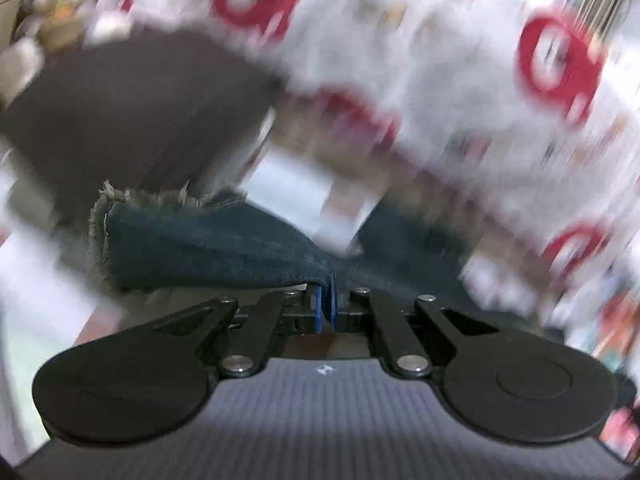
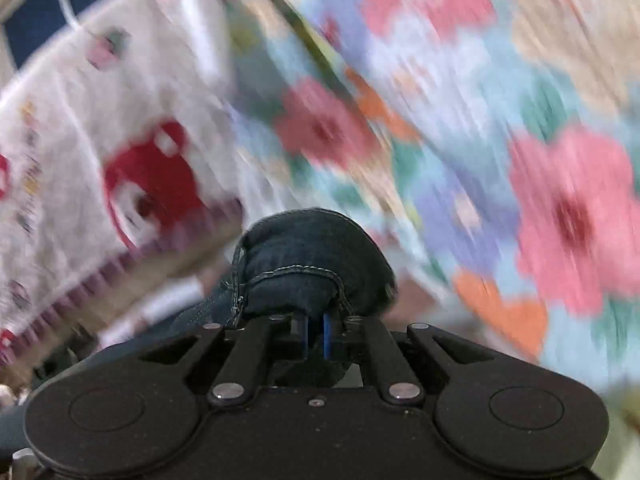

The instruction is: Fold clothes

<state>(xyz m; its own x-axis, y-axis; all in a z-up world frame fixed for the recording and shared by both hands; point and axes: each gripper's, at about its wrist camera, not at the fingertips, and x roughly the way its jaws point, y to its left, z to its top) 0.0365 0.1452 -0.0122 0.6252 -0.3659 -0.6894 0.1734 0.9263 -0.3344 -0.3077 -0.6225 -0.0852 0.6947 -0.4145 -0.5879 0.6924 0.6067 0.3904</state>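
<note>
My left gripper [image 1: 326, 300] is clamped tight on the frayed hem of the dark jeans [image 1: 208, 248]. My right gripper [image 2: 316, 332] pinches a stitched denim fold, everything behind blurred.

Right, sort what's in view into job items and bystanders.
Job: dark denim garment, pinched by left gripper and right gripper.
Lying about: white red-printed cloth, floral sheet, stuffed toy.
</note>
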